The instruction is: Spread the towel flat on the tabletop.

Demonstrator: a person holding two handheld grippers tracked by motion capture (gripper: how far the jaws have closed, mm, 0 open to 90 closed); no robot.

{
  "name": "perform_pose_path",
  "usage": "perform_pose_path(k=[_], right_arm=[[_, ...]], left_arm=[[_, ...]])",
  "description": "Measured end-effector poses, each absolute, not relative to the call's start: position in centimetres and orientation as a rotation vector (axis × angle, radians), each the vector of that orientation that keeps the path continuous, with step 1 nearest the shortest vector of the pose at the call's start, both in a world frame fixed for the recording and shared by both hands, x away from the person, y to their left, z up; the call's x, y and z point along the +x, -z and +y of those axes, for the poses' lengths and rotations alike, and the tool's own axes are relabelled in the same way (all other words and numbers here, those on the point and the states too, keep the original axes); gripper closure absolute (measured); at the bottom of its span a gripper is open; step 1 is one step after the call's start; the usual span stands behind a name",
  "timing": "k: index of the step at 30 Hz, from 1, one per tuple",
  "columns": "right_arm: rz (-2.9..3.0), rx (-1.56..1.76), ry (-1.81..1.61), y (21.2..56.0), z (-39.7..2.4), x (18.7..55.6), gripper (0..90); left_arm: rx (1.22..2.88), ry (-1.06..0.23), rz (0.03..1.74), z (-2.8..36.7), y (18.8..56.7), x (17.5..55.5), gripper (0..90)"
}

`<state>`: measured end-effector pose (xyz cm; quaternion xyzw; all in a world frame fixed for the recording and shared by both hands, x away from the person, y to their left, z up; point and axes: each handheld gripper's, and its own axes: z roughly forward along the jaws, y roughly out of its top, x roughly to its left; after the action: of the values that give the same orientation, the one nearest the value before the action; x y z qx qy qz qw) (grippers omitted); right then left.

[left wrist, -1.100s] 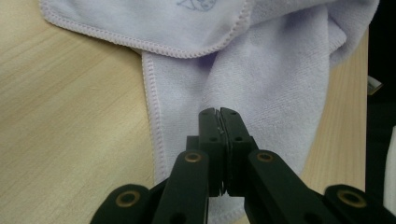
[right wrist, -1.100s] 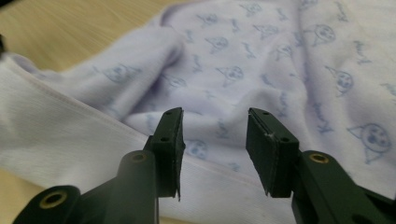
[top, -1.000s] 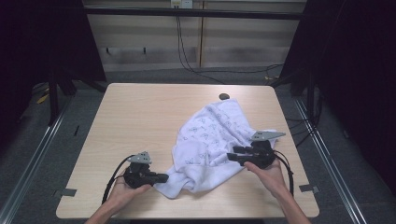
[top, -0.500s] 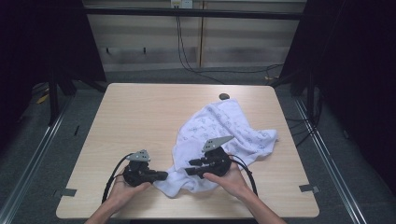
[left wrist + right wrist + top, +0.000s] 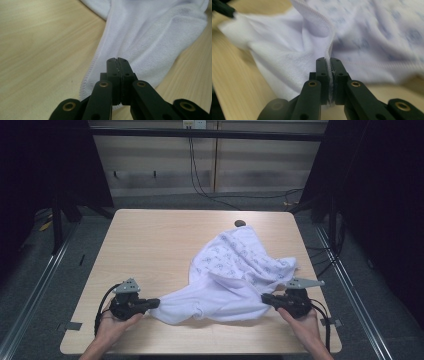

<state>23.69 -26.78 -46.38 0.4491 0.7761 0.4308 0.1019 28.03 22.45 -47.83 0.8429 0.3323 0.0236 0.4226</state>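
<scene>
While the high view gives the whole wooden table and the white garment lying on its right half, the two gripper views give the grips from close. In the left gripper view, the left gripper has its jaws pressed together on a hemmed edge of the garment, and the plain fleecy side of the cloth runs away from it. In the right gripper view, the right gripper has just been closing and now pinches a stitched seam of the garment; the printed side with small blue marks shows there, a little blurred, and the tip of the other gripper is in the upper left corner.

In the high view the left gripper holds the near left corner of the cloth and the right gripper holds it at the near right, so the near part is stretched between them, close to the near edge of the table. The left half and the far left part of the table are bare wood. The far part of the garment nearly reaches a small dark round thing at the far edge.

Around the table there is a dark grey floor, metal rails at both sides, and a pale wall panel with black cables behind.
</scene>
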Motion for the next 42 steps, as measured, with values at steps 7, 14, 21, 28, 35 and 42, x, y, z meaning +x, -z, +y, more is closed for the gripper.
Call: perform_pose_path(k=[7,14,21,28,35,42], right_arm=[[2.314,1.439,-1.141,48.1,-29.8,21.1,72.2],[2.292,1.321,-1.25,46.6,-28.0,25.1,56.4],[2.346,1.296,-1.213,47.2,-24.7,32.4,59.1],[2.367,1.348,-1.193,49.2,-23.6,35.7,58.3],[2.385,1.357,-1.153,50.4,-22.8,35.8,67.6],[2.388,1.356,-1.274,49.6,-23.6,35.2,87.5]], left_arm=[[2.117,-0.033,0.804,21.6,48.1,28.4,89.2],[2.067,0.019,0.784,21.9,48.1,28.6,87.0],[2.001,0.043,0.819,22.9,48.1,28.9,75.8],[2.004,0.041,0.903,23.9,48.7,29.5,65.9],[2.054,0.044,0.92,24.0,49.4,29.4,58.9],[2.14,0.033,0.856,22.7,49.8,28.8,54.5]])
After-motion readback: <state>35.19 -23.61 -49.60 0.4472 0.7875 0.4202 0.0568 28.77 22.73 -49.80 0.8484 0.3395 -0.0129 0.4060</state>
